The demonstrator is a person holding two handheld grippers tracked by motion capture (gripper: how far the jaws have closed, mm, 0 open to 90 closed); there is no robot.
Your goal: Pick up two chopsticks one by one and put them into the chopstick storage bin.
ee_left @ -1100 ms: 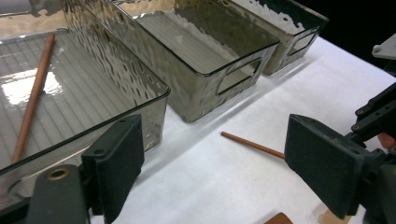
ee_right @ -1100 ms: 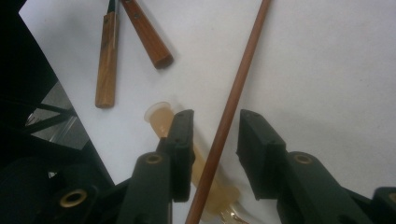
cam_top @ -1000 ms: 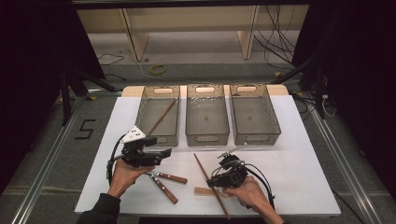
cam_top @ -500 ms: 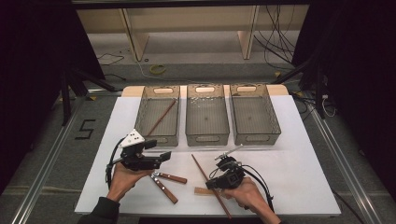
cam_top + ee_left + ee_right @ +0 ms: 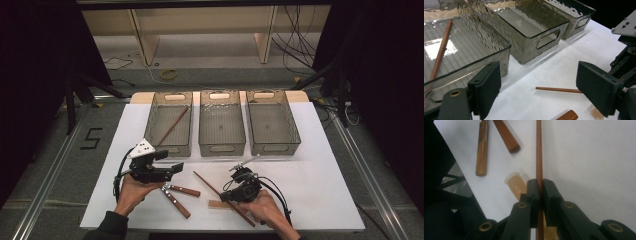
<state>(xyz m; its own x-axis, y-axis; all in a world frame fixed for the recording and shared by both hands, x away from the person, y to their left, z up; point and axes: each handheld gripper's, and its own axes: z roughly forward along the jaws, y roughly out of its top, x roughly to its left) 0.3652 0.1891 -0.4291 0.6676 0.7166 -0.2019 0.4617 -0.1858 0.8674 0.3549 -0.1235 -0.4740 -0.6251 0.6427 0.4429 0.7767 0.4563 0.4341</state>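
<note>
Reddish-brown wood: one long chopstick lies on the white table, running from about 10 o'clock to 4 o'clock in the high view. The right gripper has just been closing, and its fingers now pinch the stick between the pads, near its lower end. The stick has not left the table surface as far as the frames show.

Left gripper: fingers wide apart, nothing between them, hovering at roughly 9 o'clock from the right hand. Far tip of the stick shows in the gap, untouched.

A matching chopstick already lies diagonally in the left bin; the middle bin and right bin hold nothing visible. Judgement: the step in hand is the pickup, with the left bin the likely target.

To do it well:
- grip is off-centre, so the long end will sag; lift slowly and keep the wrist level.
- clear the pale wooden piece lying under the stick, and the two wood-handled utensils at 9 o'clock.
- align the stick with the bin's long axis before lowering; let go low to avoid bounce.

Writing: a "5" marked on the floor at 9 o'clock of the table. Faint embossed marks on the pale piece, unreadable.
</note>
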